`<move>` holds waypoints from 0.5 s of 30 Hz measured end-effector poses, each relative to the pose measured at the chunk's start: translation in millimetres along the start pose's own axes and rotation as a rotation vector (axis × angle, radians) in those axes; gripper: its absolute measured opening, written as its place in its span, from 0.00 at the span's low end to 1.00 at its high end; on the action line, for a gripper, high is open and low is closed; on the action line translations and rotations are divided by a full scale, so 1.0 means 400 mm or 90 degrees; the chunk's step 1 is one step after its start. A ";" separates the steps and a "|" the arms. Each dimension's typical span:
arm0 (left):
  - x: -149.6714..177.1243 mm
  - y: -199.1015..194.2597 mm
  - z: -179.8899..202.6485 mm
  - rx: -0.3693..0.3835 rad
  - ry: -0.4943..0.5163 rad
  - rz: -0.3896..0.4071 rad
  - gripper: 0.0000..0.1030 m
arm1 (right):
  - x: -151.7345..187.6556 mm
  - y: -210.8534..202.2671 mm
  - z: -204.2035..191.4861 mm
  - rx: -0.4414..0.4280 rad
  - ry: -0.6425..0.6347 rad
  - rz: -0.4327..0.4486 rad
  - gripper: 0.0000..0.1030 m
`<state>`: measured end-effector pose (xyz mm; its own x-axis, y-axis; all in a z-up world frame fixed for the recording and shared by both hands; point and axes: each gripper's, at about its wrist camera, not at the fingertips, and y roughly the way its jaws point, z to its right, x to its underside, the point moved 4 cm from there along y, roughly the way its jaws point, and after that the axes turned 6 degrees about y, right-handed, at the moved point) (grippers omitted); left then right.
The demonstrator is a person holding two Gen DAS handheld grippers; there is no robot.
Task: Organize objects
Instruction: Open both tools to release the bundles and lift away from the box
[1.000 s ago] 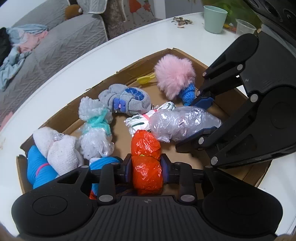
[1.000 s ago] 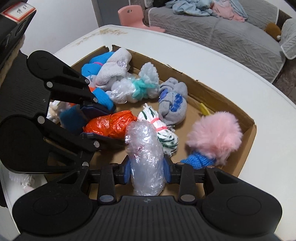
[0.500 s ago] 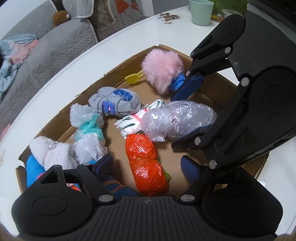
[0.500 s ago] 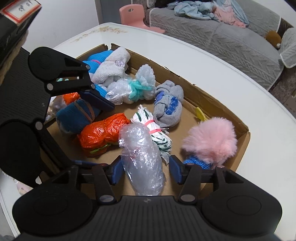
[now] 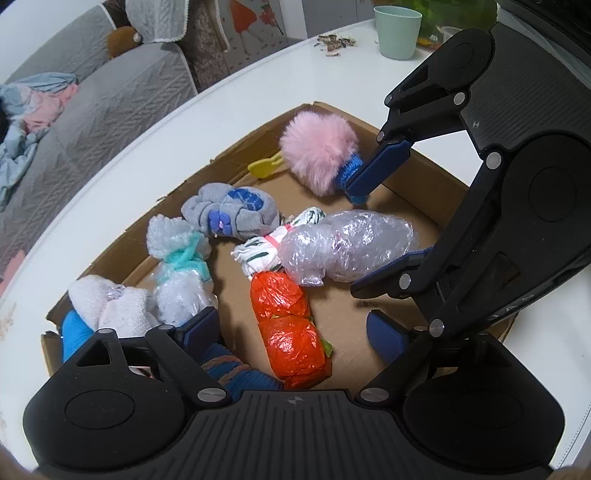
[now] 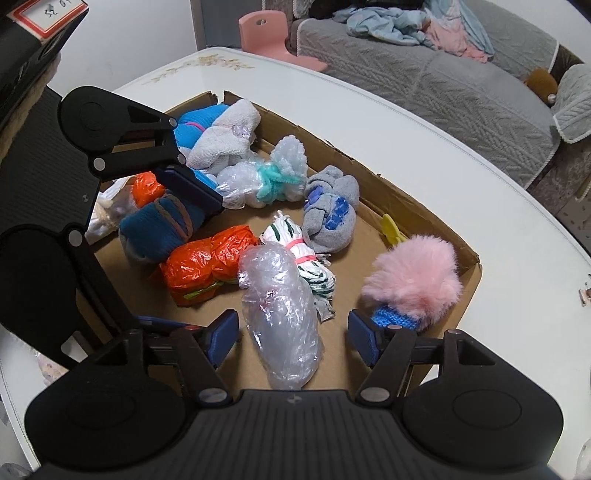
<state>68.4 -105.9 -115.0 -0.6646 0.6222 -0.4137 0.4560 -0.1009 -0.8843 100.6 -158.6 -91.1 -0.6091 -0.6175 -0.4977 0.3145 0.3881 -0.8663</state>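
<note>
White tabletop (image 5: 236,96) carried a shallow cardboard box (image 5: 424,173) full of wrapped bundles, and both grippers hung over it; the left gripper (image 5: 295,325) had its fingers spread wide, either side of the orange bundle (image 5: 291,332) and not touching it; the right gripper (image 6: 293,334) was just as wide apart, its pads clear of the clear plastic bundle (image 6: 284,317) lying between them.

Only the left view caught the green cup (image 5: 397,31) at the far table edge; only the right view caught the pink chair (image 6: 269,31) beyond the table, and showed the dark blue sock roll (image 6: 162,229) whole, where the left view had it half hidden under the gripper body.

Smaller things sat in the box: the pink fluffy ball (image 6: 415,277) near the corner; the grey sock bundle (image 5: 236,214); the bubble-wrap bundle with a teal tie (image 5: 181,266); the white-and-green bundle (image 6: 306,266) touching the clear one; the yellow clip (image 5: 264,168) by the far wall.

A second ago each gripper was clamped on its bundle; half a second ago the fingers had started to part; now both bundles lay released on the box floor, side by side, with the grippers pulled up a little.
</note>
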 end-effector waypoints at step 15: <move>0.010 -0.112 -0.017 -0.026 -0.001 0.006 0.91 | 0.018 -0.074 -0.039 -0.002 0.006 0.033 0.71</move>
<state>49.2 -93.6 -75.5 -0.6605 0.6205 -0.4228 0.4865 -0.0752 -0.8704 75.6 -163.9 -68.3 -0.5985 -0.5900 -0.5419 0.3441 0.4216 -0.8390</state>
